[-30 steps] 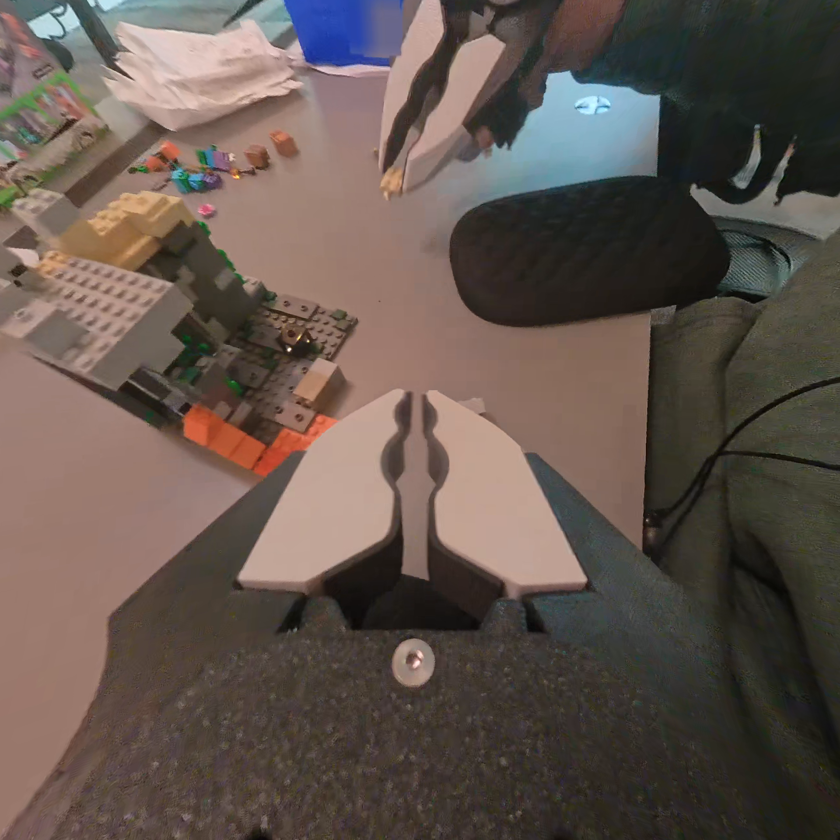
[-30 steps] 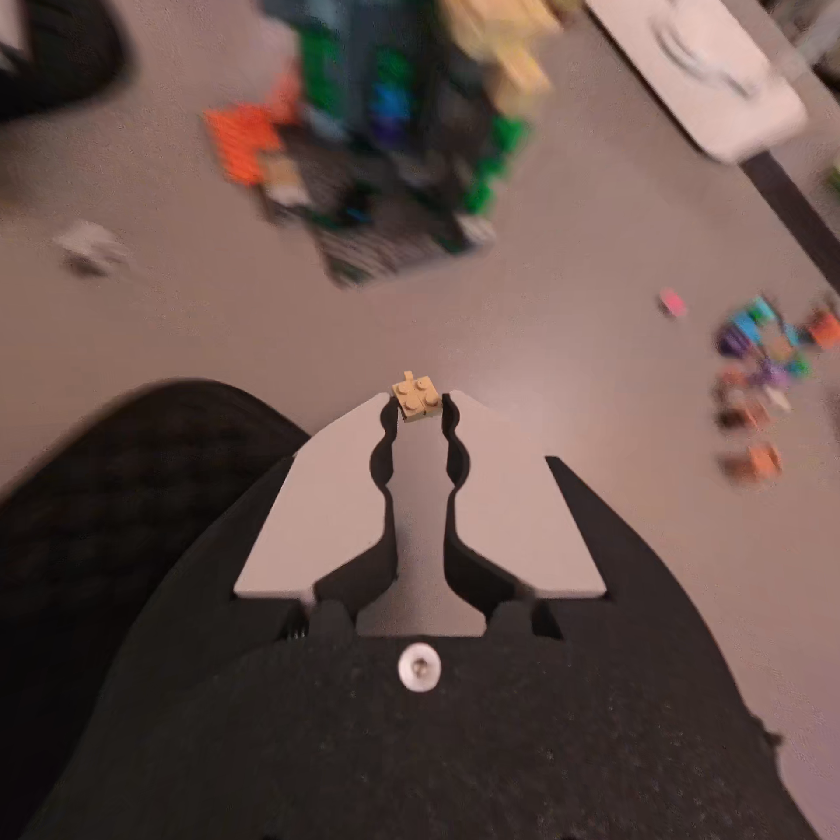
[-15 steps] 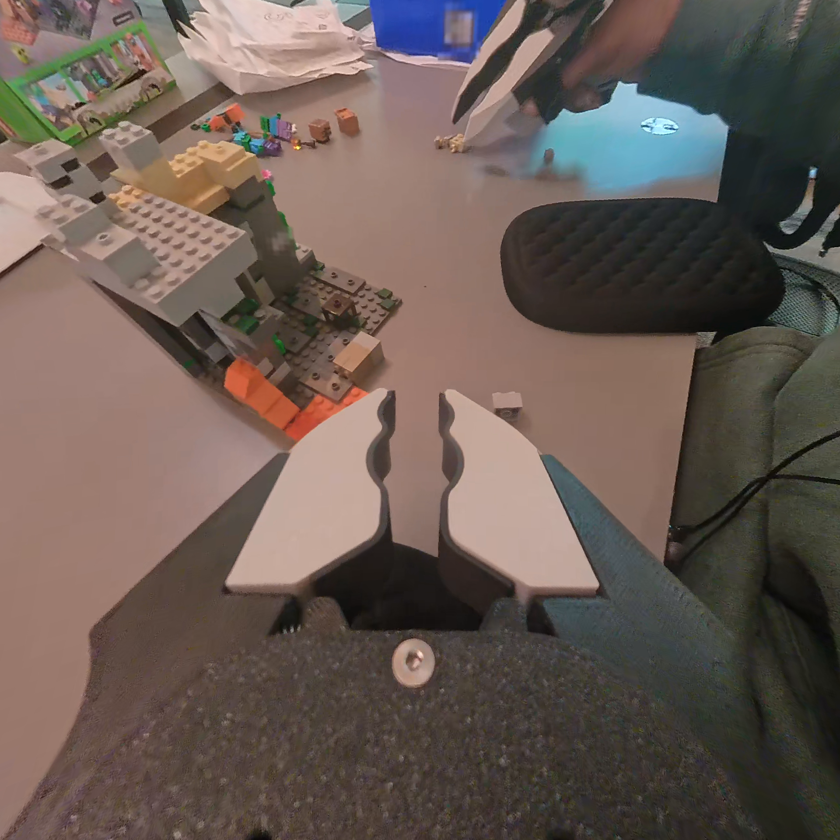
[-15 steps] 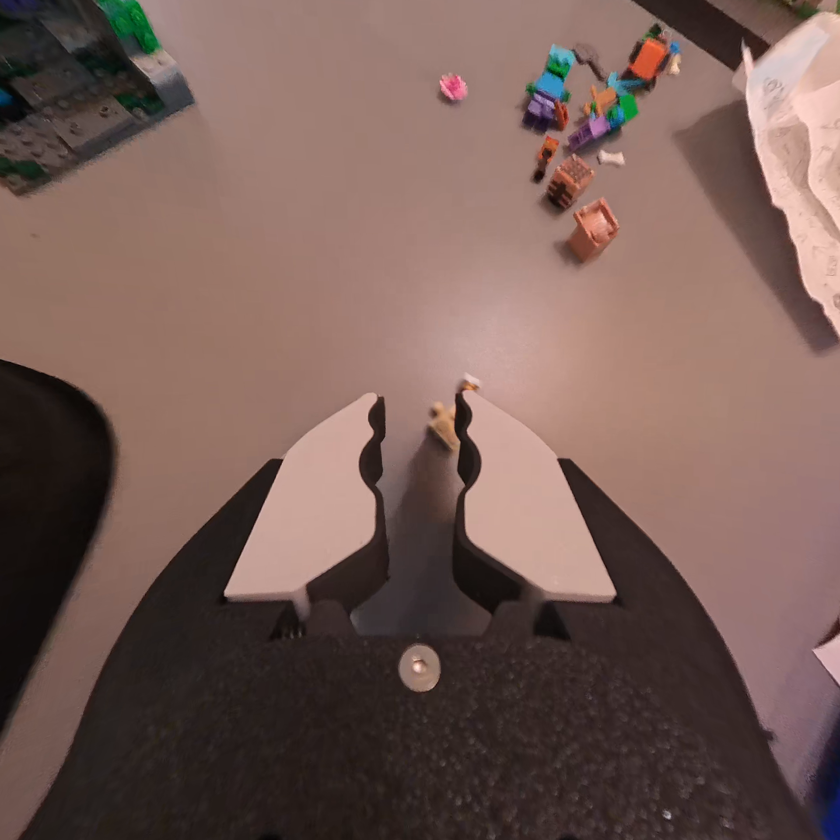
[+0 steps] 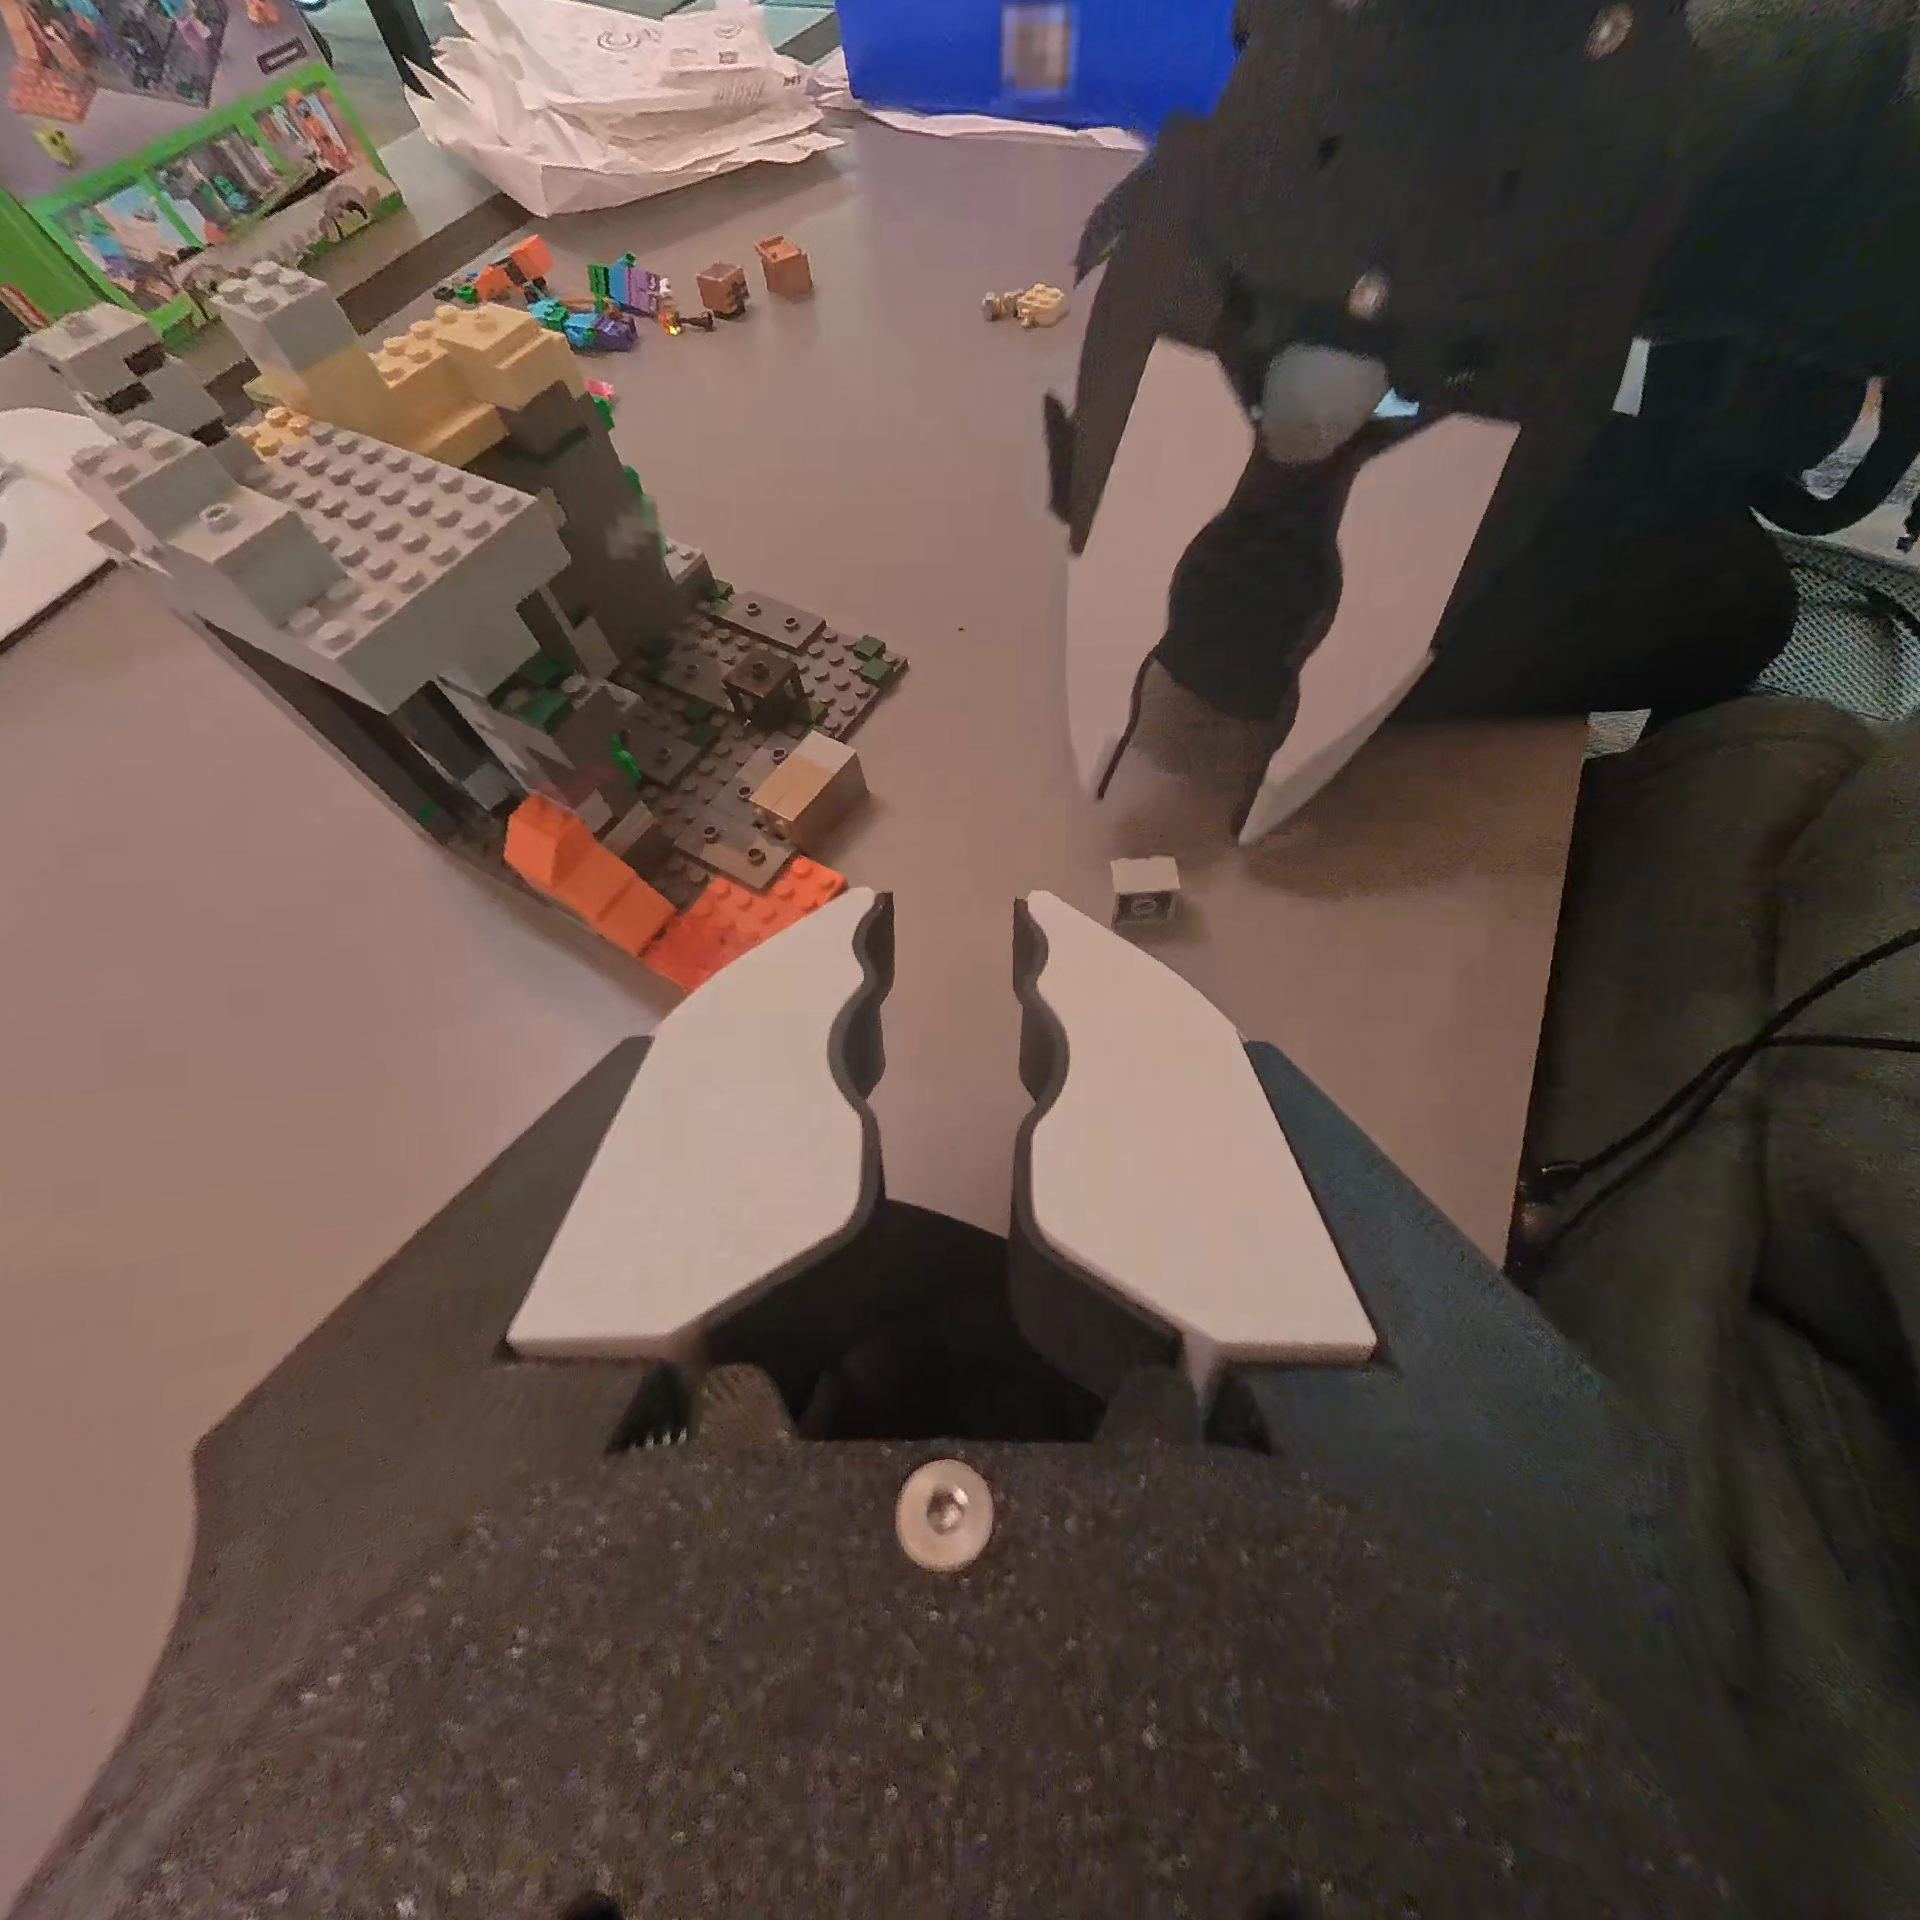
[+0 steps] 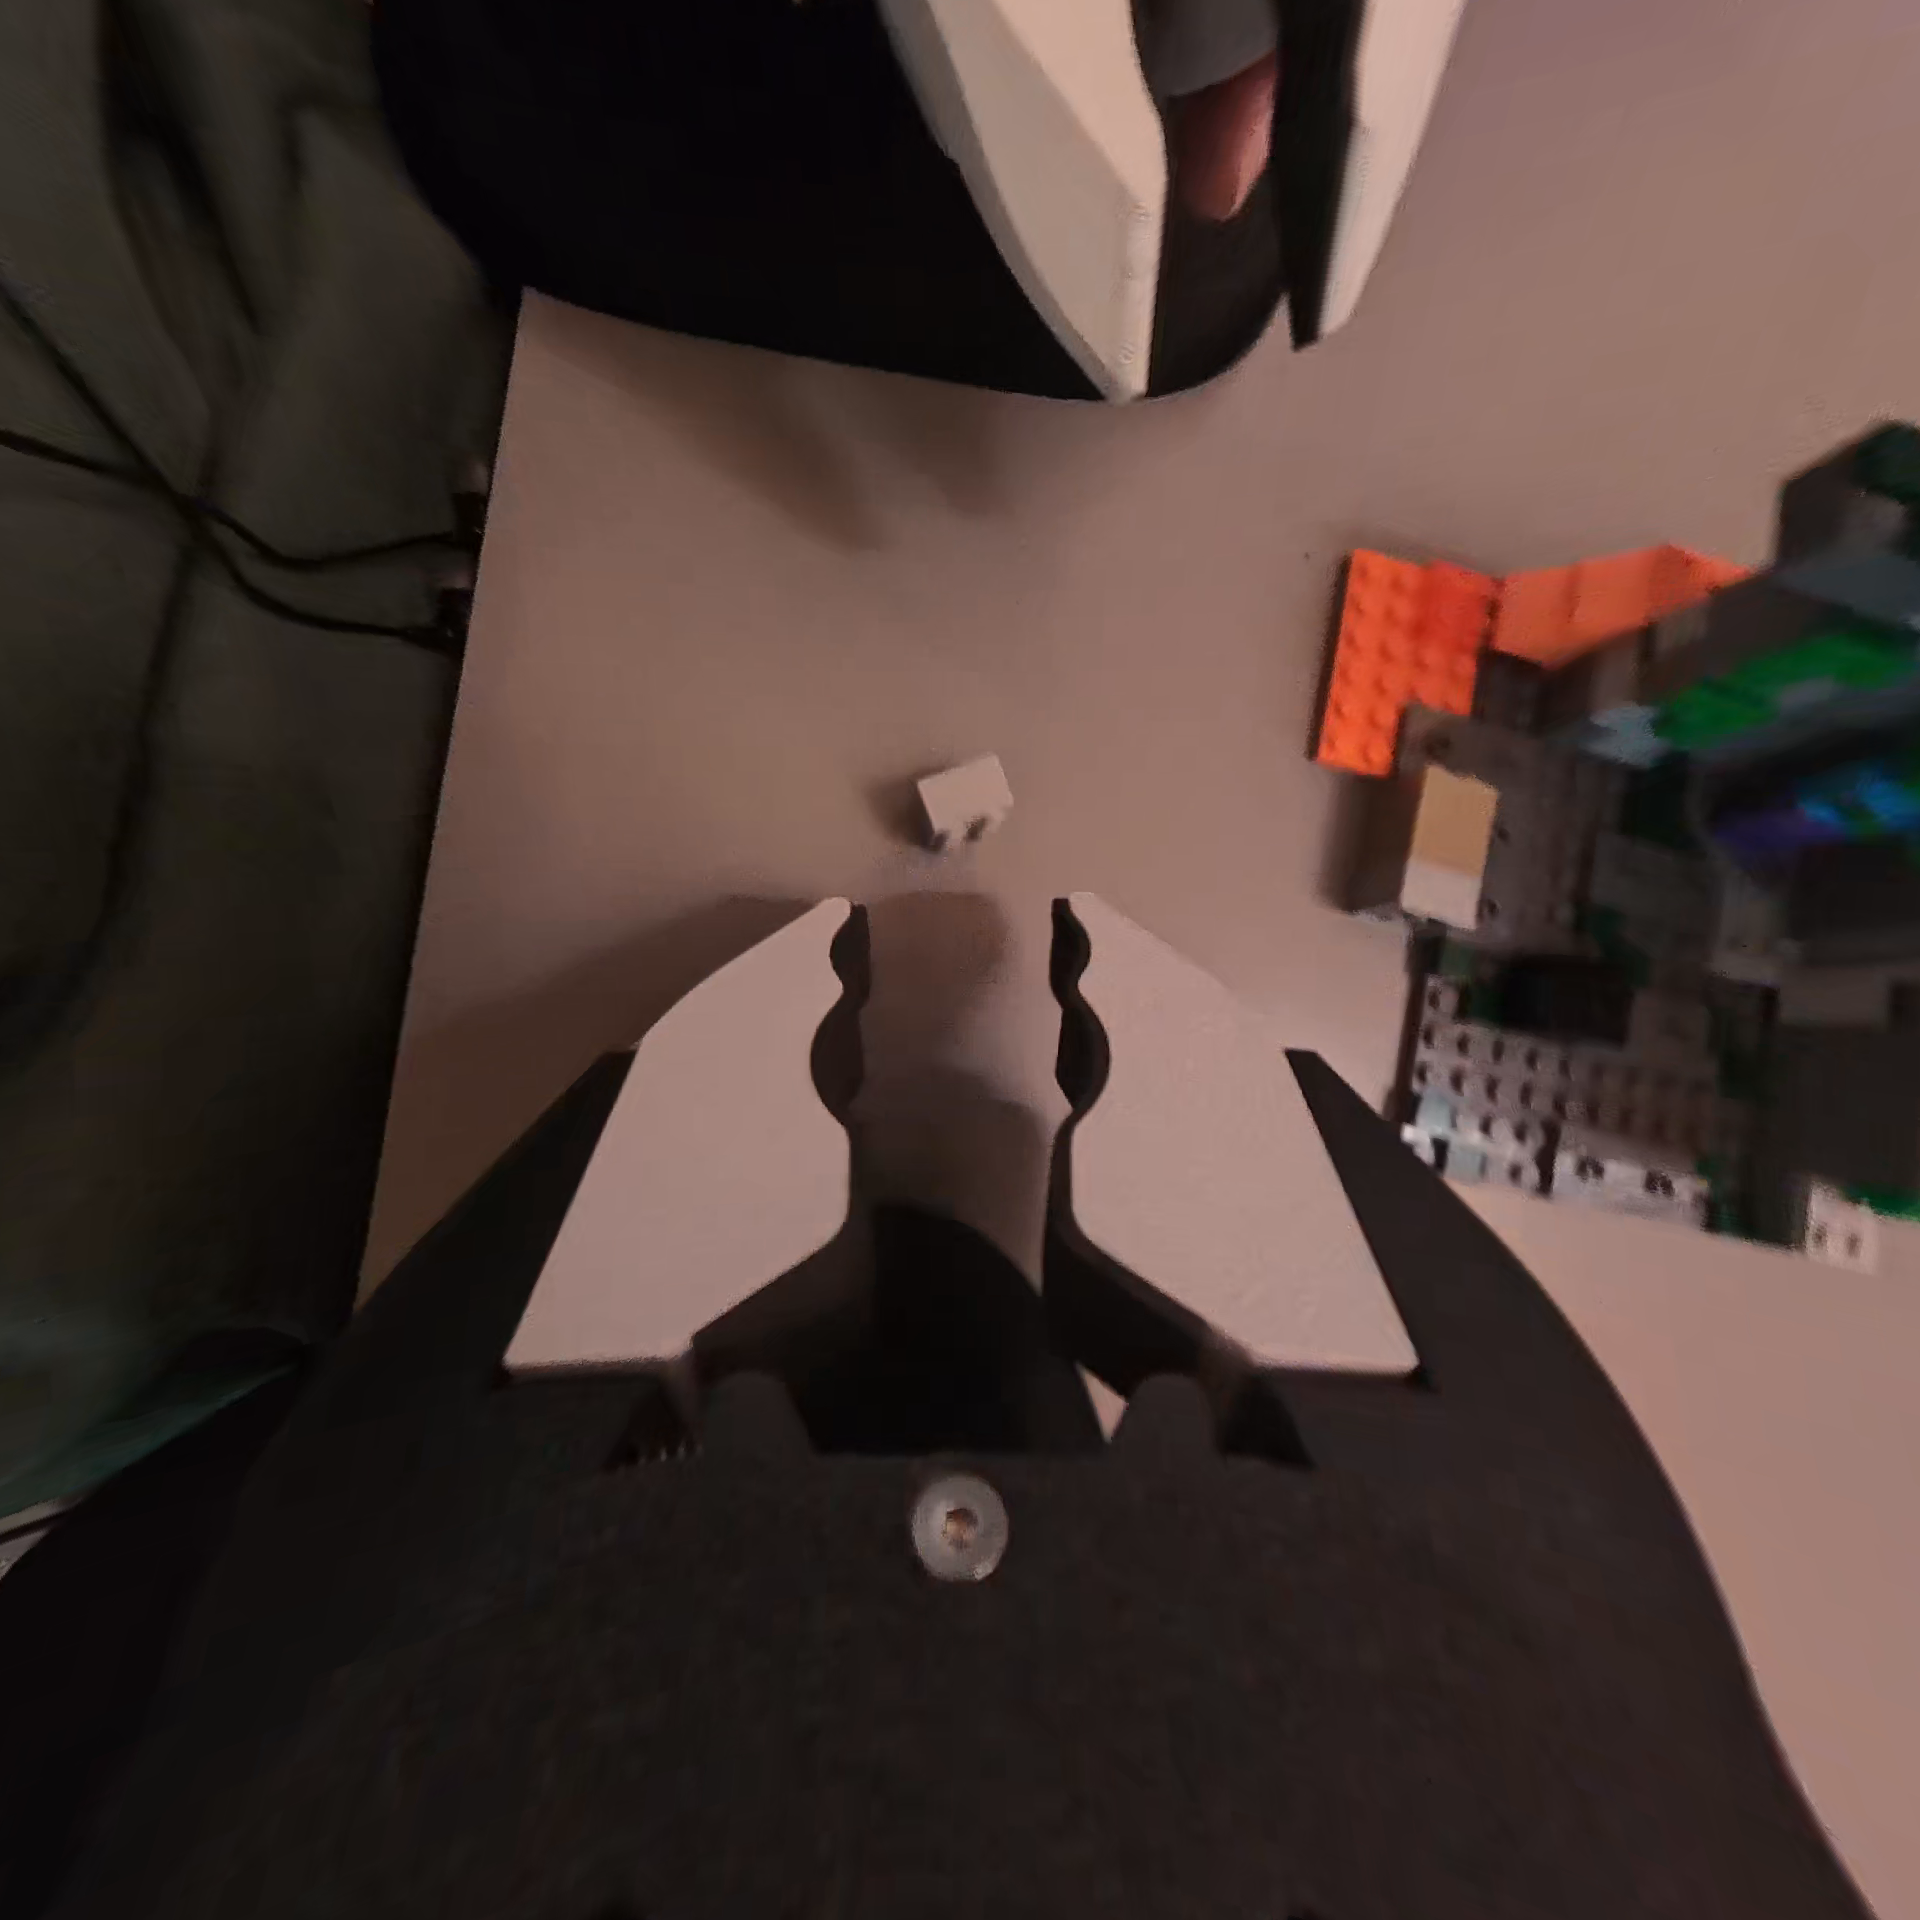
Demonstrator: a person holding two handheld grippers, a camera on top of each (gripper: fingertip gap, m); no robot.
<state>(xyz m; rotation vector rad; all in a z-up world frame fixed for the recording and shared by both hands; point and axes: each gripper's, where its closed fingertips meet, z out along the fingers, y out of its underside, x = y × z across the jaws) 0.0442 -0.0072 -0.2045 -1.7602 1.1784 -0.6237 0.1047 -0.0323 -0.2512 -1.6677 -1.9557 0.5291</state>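
Both grippers hang released and empty over the smooth grey table [image 5: 260, 1039]. The left gripper [image 5: 951, 914], its pale fingers wavy-edged, has its tips apart just beside the studded orange plates of the brick model [image 5: 499, 665]. The right gripper [image 6: 951, 914] gapes just short of a small grey brick [image 6: 964, 816], which lies alone near the table's edge.

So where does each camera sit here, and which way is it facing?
Left wrist view: on the left hand-held gripper, facing across the table past the brick model; right hand-held gripper ahead.
Right wrist view: on the right hand-held gripper, facing the table edge; left hand-held gripper ahead.
Shared: small grey brick, orange bricks.
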